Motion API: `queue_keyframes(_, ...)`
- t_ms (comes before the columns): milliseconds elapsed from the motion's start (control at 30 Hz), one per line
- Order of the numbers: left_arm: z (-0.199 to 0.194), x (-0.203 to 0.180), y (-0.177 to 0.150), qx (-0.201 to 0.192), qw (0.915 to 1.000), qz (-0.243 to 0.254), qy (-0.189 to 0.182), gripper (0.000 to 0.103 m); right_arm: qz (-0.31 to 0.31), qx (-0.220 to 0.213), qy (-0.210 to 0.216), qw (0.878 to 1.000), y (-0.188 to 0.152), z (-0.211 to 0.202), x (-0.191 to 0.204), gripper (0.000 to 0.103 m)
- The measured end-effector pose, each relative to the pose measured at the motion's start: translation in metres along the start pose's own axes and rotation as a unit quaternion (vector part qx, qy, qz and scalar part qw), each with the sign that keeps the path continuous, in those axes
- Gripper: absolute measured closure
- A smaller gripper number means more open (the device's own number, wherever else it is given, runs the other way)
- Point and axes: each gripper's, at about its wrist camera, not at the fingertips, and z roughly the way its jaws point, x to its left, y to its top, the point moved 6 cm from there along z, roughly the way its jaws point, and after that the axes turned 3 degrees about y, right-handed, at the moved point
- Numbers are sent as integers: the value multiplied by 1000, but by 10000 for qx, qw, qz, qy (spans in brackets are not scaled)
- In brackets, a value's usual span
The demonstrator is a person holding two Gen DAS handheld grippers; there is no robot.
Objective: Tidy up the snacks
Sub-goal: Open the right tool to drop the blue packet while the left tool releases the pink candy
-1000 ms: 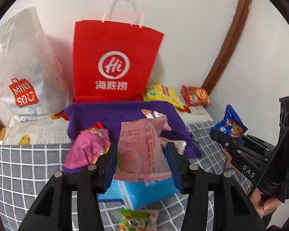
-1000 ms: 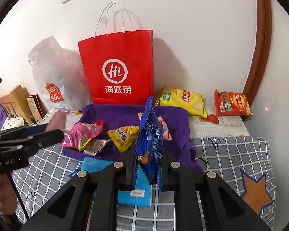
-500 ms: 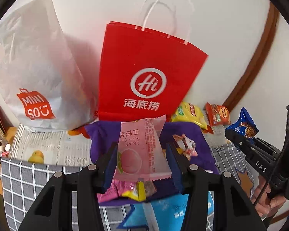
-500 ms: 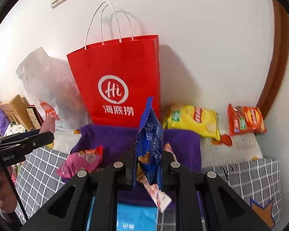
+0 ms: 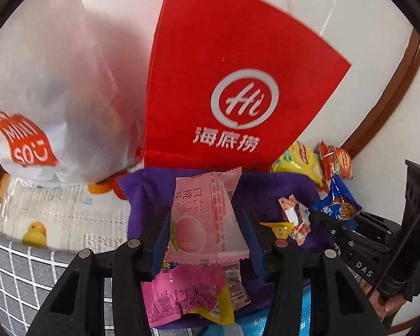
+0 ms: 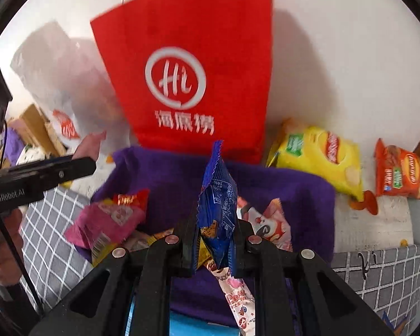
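A pink peach packet (image 5: 207,218) is clamped upright in the left gripper (image 5: 207,240) and a blue cookie packet (image 6: 218,218) is pinched edge-on in the fully closed right gripper (image 6: 217,249), both held above the purple cloth (image 6: 302,196), with the red bag (image 6: 198,64) standing straight ahead.

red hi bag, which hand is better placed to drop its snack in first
Probably the left: its tongs hold the pink peach packet nearer the red bag front. The bag's mouth is out of view.
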Motion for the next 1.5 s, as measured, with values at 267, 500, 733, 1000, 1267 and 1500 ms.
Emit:
queue_keyframes(267, 32, -7, -13, 502, 9987, 28, -20, 56, -199, 459, 216, 9985, -14, 22, 5, 87)
queue_keyframes(500, 42, -10, -19, 671, 9977, 72, 92, 56, -236, 653, 174, 9974, -19, 29, 4, 87)
queue_keyframes(733, 48, -15, -20, 724, 9972, 145, 120, 55, -221, 783, 72, 9967, -21, 37, 0, 87)
queue_keyframes(1000, 50, -15, -19, 758, 9970, 145, 103, 55, -297, 853, 4, 9959, -22, 43, 1, 86)
queue_keyframes(1267, 49, -14, -20, 772, 9969, 154, 92, 55, -334, 853, -65, 9958, -22, 45, 3, 86)
queue_keyframes(1500, 47, -14, -21, 769, 9968, 174, 111, 55, -304, 802, 1, 9963, -21, 40, 3, 86)
